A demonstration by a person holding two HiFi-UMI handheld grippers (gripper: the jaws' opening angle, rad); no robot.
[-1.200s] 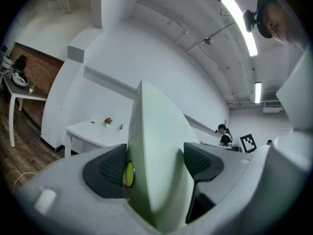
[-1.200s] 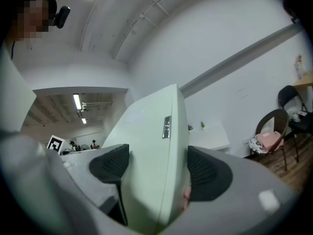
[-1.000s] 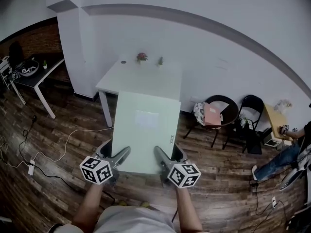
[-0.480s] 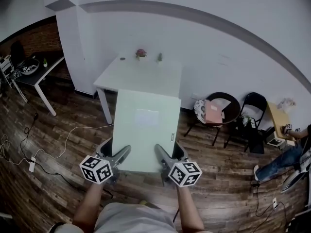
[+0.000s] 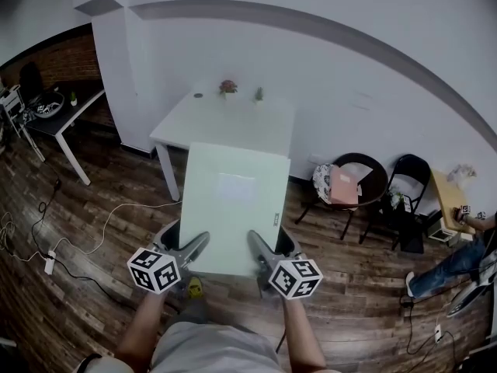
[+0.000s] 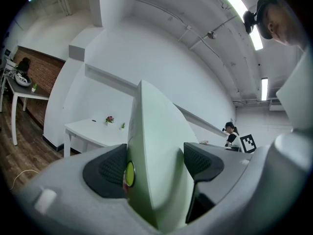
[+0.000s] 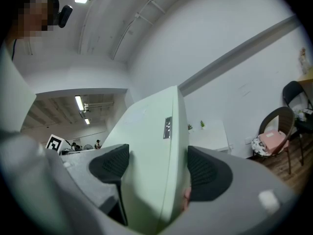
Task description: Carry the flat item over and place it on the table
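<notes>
The table [image 5: 225,123] stands at your 12 o'clock, white and mostly bare. The flat item [image 5: 233,208], a pale green panel, is in the air in front of you, and its far edge overlaps the table's near edge in the head view. Your main risk is that far edge. It reaches well out from your grip, so if it dips it will likely knock the table's rim instead of clearing it. With both holds on the near edge at 6 o'clock, the long overhang can also lever the panel down and pry it out of the pads. Uneven pressure between your two hands would twist it.

Your left claw [image 5: 185,241] is clamped on the panel's near edge at about 7 o'clock. Both dark pads press flat against its faces, with only the panel's thickness between them. Your right claw [image 5: 270,241] grips the same edge at about 5 o'clock, equally tight, with the panel filling the gap between its pads.
</notes>
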